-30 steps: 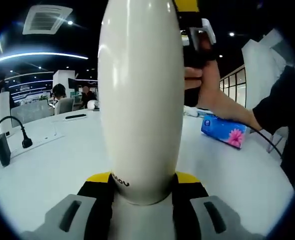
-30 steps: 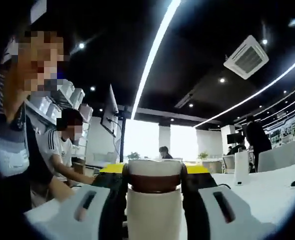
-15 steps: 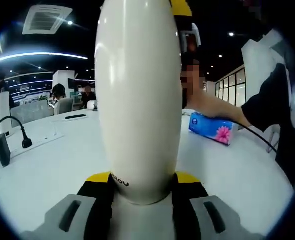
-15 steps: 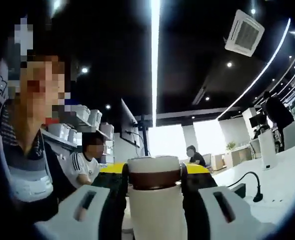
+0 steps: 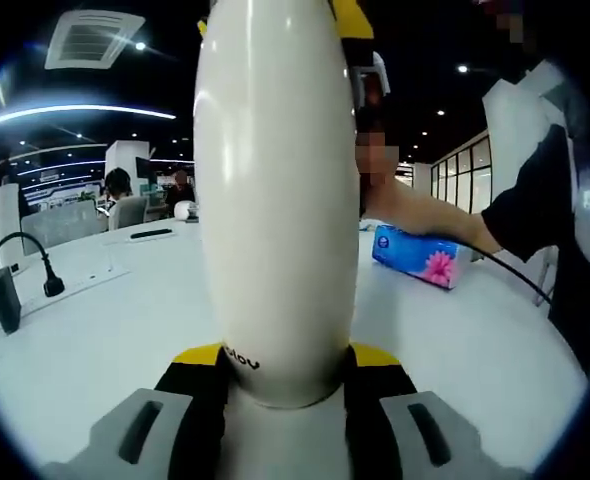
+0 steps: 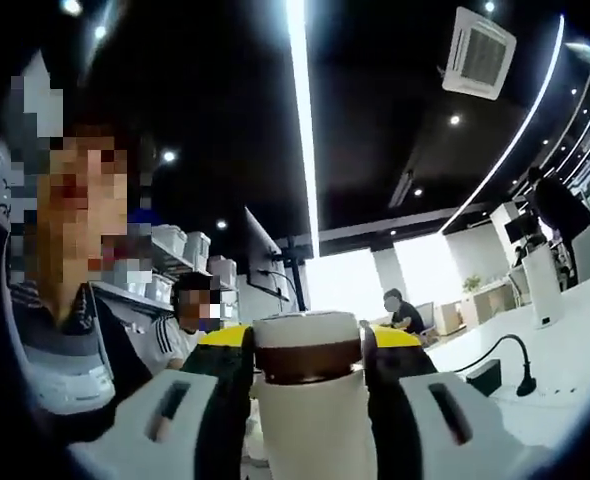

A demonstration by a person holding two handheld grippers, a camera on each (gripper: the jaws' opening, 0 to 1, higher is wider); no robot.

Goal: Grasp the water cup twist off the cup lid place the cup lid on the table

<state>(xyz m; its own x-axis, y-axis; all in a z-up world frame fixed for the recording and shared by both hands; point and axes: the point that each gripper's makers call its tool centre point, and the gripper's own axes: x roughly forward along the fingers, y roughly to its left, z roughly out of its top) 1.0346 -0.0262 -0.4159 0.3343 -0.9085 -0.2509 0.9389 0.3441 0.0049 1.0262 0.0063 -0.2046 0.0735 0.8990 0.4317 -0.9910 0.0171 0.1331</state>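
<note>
Bright ceiling strip lights [image 6: 300, 110], dark ceiling, fisheye-warped edges.

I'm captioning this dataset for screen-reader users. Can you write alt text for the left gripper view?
The left gripper has its black-and-yellow jaws closed around the base of a tall white water cup, which stands upright in the centre. Behind it lies a white table with a blue tissue pack at right, below a person's hand.
</note>
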